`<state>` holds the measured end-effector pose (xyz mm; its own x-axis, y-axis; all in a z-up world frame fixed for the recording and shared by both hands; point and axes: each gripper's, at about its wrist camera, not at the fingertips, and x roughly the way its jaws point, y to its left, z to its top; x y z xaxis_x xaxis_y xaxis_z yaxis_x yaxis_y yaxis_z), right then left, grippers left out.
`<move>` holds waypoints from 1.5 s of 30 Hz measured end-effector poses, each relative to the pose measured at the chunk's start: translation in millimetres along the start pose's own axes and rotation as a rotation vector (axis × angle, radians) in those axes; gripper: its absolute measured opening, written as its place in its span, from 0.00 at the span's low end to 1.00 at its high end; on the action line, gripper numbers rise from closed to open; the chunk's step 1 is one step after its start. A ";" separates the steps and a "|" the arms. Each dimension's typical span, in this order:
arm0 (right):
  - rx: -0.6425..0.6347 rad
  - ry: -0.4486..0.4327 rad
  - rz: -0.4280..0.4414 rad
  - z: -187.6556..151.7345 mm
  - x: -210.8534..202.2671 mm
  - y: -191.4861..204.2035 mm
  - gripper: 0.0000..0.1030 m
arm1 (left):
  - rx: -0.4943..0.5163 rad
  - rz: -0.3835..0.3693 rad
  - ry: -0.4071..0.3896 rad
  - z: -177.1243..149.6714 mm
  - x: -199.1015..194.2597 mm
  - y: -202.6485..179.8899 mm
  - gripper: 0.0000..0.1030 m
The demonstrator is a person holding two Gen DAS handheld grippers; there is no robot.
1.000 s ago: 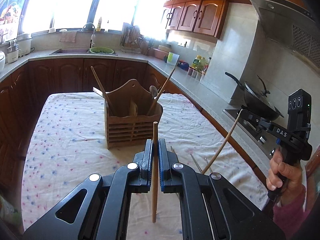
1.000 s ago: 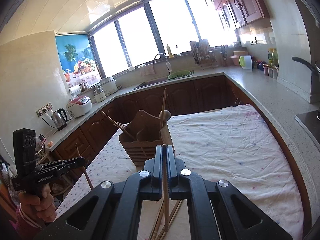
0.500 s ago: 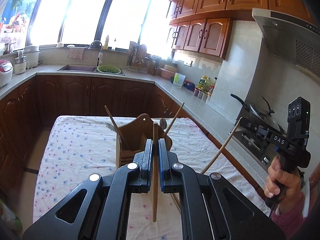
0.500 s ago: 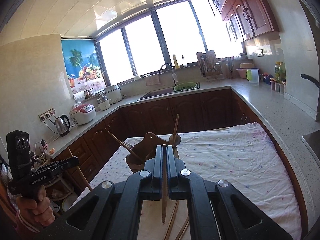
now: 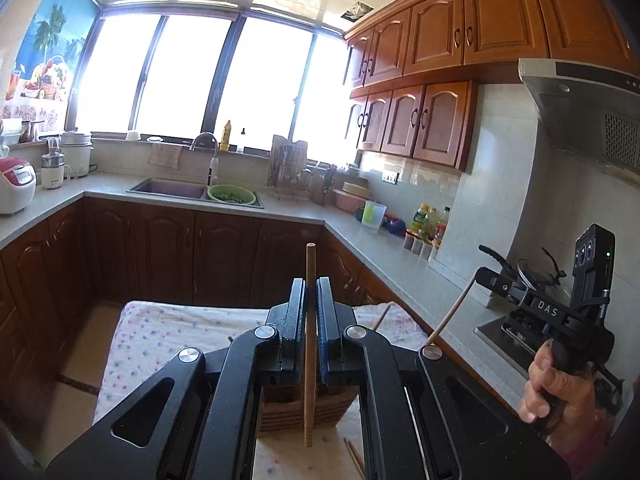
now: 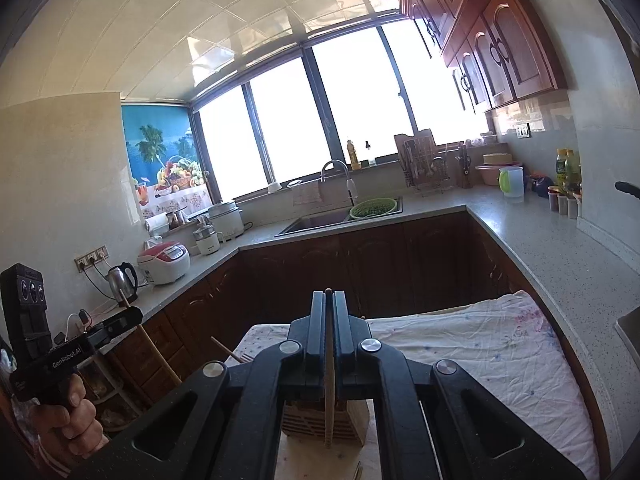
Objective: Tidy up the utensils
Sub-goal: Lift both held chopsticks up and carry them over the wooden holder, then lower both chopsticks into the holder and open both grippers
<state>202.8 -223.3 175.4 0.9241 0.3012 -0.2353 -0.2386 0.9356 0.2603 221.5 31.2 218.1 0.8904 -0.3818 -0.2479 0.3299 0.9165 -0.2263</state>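
Note:
My left gripper (image 5: 310, 292) is shut on a wooden chopstick (image 5: 309, 360) held upright, raised above the wooden utensil holder (image 5: 304, 412), which is mostly hidden behind the jaws. My right gripper (image 6: 329, 304) is shut on another wooden chopstick (image 6: 329, 404), also upright above the holder (image 6: 320, 420). The right gripper shows in the left wrist view (image 5: 486, 276) with its chopstick (image 5: 452, 308) slanting down. The left gripper shows at the left of the right wrist view (image 6: 132, 314). Loose chopsticks (image 5: 354, 454) lie on the cloth.
The holder stands on a table under a white dotted cloth (image 6: 480, 344). Brown cabinets and a grey countertop (image 5: 400, 264) wrap around it, with a sink (image 5: 172, 190), a stove with a wok (image 5: 520, 276) at right, and a kettle (image 6: 122, 280) at left.
Both grippers have lifted and tilted upward with their chopsticks. The holder has dropped from mid-frame to behind the jaws, and more of the windows and ceiling shows.

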 end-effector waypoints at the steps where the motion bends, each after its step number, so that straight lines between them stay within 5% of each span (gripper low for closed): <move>1: 0.006 -0.006 -0.001 3.3 4.4 -1.7 0.03 | -0.002 0.010 -0.013 3.8 3.1 1.6 0.04; 9: 0.036 -0.029 -0.021 7.4 37.6 -12.7 0.03 | -0.066 0.083 -0.049 9.7 47.4 19.7 0.04; 18: 0.050 0.030 -0.041 -30.1 77.2 -20.9 0.02 | -0.097 0.153 0.054 -50.2 99.6 37.8 0.04; 23: 0.064 0.089 -0.040 -49.9 93.3 -24.9 0.03 | -0.076 0.166 0.084 -78.4 106.5 37.7 0.05; 38: 0.071 0.169 -0.038 -63.7 105.8 -21.0 0.00 | -0.063 0.170 0.115 -75.5 104.2 41.5 0.06; 42: 0.088 0.156 -0.035 -63.4 97.3 -21.5 0.08 | -0.078 0.149 0.106 -72.9 96.6 37.6 0.27; 45: 0.113 0.142 -0.040 -63.4 87.1 -26.5 0.29 | -0.067 0.170 0.079 -71.2 84.6 30.8 0.48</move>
<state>270.6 -210.2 88.7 0.8787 0.2946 -0.3756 -0.1602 0.9232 0.3493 284.7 18.6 123.1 0.9033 -0.2323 -0.3606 0.1526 0.9597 -0.2361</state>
